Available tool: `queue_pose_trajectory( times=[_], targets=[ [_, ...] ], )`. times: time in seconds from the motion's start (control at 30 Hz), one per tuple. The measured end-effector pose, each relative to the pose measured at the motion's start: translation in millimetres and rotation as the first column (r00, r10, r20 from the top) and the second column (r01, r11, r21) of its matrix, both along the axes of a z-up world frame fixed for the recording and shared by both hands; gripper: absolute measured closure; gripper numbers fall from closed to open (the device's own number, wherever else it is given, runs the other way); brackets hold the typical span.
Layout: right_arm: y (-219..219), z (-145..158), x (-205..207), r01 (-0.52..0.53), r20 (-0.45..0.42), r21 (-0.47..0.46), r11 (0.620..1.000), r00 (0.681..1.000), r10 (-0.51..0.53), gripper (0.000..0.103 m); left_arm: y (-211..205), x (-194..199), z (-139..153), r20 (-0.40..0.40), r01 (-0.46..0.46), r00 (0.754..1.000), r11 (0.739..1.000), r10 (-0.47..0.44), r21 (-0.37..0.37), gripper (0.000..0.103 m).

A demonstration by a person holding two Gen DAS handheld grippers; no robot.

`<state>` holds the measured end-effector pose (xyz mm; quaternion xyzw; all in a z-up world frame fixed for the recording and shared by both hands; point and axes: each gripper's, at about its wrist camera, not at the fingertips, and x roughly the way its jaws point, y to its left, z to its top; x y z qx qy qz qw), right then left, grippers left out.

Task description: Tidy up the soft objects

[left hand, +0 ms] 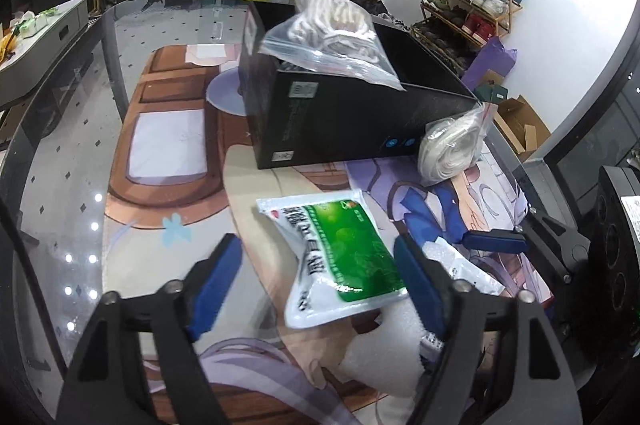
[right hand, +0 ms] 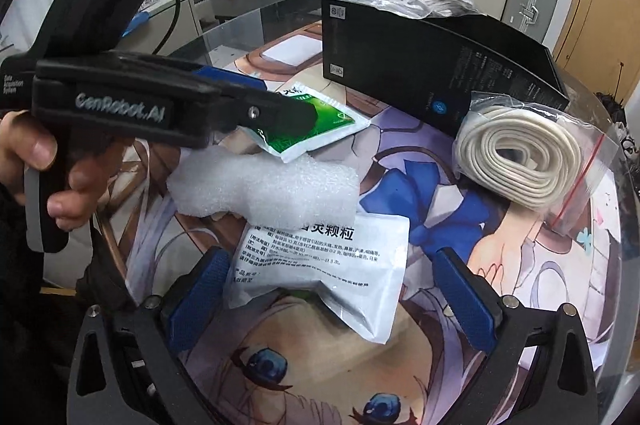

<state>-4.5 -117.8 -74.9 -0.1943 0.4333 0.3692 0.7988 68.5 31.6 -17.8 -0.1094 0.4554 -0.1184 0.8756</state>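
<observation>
A green and white sachet lies on the printed mat between the open jaws of my left gripper; it also shows in the right wrist view. A white sachet with black text lies between the open jaws of my right gripper. A white foam piece lies across its far edge. A bagged coil of white cord lies right of it, against a black box. Another bag of cord sits in the box.
The printed mat covers a glass table. The left gripper's body and the hand holding it fill the left of the right wrist view. Drawers, suitcases and a shoe rack stand beyond the table.
</observation>
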Motion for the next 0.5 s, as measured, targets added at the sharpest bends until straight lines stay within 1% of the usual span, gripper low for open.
queue_pose_trajectory(
  times=[0.1,0.17,0.23,0.33,0.4,0.5],
  targets=[
    [-4.1,0.8,1.3,-0.005,0.010,0.010,1.000,1.000,0.005,0.009,-7.3,3.4,-0.8,-0.004,0.008,1.000,0.999,-0.008,0.040,0.022],
    [-11.7,3.9,2.1,-0.005,0.021,0.026,1.000,1.000,0.004,0.028,-11.4,5.5,-1.1,-0.003,0.011,1.000,0.998,-0.011,0.061,0.021],
    [-19.0,5.9,3.2,-0.002,0.023,0.036,0.999,1.000,0.002,0.035,-13.5,7.5,-1.5,-0.001,0.009,1.000,0.997,-0.009,0.071,0.021],
    [-23.7,6.9,3.2,-0.003,0.032,0.040,0.999,0.999,0.002,0.041,-17.2,8.0,-2.4,0.002,0.014,1.000,0.995,-0.015,0.102,0.021],
    [-27.1,7.3,1.6,0.001,0.040,0.048,0.999,0.999,-0.003,0.041,-19.4,7.5,-2.9,0.008,0.018,1.000,0.993,-0.019,0.117,0.022],
    [-35.1,8.8,0.3,0.016,0.044,0.056,0.998,0.999,-0.018,0.043,-19.8,7.6,-3.2,0.008,0.022,1.000,0.992,-0.023,0.128,0.027]
  ],
)
